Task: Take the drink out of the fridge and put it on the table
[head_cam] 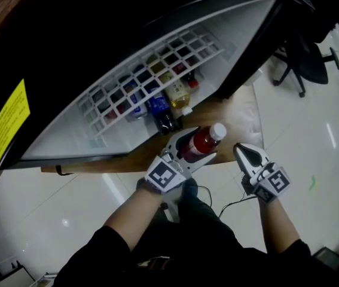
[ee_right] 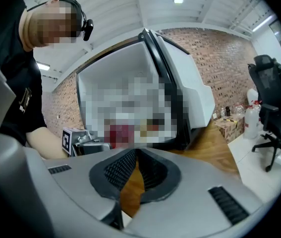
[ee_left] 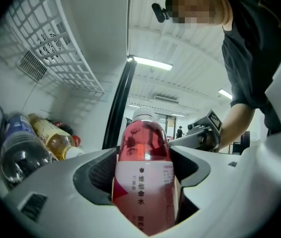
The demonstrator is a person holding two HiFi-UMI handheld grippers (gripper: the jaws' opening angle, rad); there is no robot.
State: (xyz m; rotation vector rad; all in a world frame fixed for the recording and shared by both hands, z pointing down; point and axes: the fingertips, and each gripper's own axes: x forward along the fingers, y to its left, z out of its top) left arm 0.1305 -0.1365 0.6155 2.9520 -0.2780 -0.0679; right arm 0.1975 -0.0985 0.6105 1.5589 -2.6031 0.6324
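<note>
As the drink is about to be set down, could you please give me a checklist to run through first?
1. Red bottle clamped between the left tool pads: ok.
2. Bottle outside the fridge: ok.
3. Bare wooden table close to the bottle: ok.
4. Right tool shut, empty, off to the side of the bottle: ok.
5. Cap on: ok; tightness: cannot tell.
</note>
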